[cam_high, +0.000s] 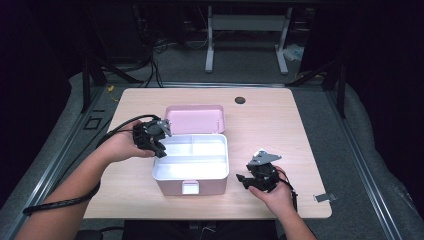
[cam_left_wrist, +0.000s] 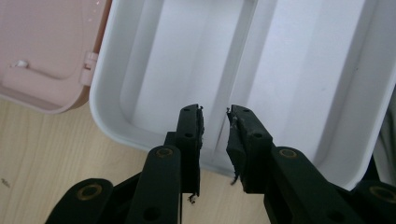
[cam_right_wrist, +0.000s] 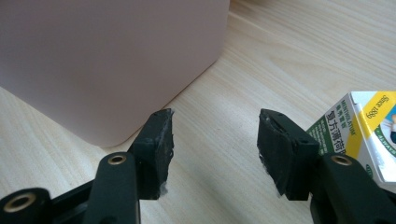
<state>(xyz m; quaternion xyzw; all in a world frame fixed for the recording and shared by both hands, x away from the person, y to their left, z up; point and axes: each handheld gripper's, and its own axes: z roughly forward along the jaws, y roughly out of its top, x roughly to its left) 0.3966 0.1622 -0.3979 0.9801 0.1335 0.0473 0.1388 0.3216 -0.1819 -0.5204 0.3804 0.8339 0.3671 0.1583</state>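
Hovering over the left rim of the open pink box (cam_high: 192, 186) at the tabletop's (cam_high: 280, 125) middle, the left tongs (cam_left_wrist: 215, 122) stand slightly parted, empty. Nearer the front edge, the right tongs (cam_right_wrist: 215, 140) gape empty beside a small carton (cam_right_wrist: 364, 130).

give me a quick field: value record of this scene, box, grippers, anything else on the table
surface: light wooden table
box: pink storage box, lid open and leaning back
insert: white divided tray seated in the box, its compartments look empty
left hand-held gripper: over the tray's left edge, jaws narrowly apart, nothing between them
right hand-held gripper: right of the box, low by the tabletop, jaws open, nothing between them
small carton: white, green and yellow printed packet just beside the right gripper's jaw
other: grey metal clip near the table's right front corner
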